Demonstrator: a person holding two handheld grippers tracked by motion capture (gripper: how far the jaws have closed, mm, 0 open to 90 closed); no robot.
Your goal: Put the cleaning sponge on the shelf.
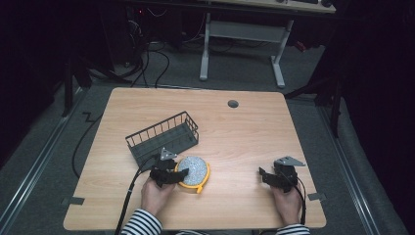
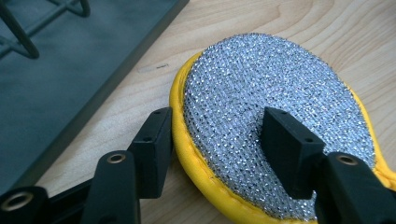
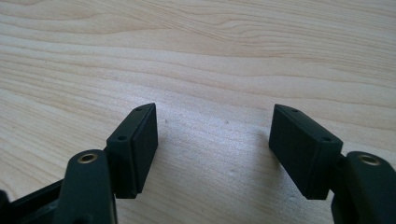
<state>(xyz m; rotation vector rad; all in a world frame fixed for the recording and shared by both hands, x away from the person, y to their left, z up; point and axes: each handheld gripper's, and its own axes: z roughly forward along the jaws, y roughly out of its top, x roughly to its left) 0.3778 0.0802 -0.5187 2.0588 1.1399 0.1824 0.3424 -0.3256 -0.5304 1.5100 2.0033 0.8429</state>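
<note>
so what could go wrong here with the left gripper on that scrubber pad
The left gripper straddles only the near edge of the scrubber pad, one jaw outside the yellow rim and one on the silver mesh. Closing there may pinch just the soft rim, so the pad could fold or slip out when lifted. The wire basket sits close beside the pad, so a lift or swing toward it might snag on its rail.

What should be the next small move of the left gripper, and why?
Probably close the left gripper: its jaws stand open astride the yellow rim of the scouring pad, one outside, one over the silver mesh, so the grasp seems lined up.
</note>
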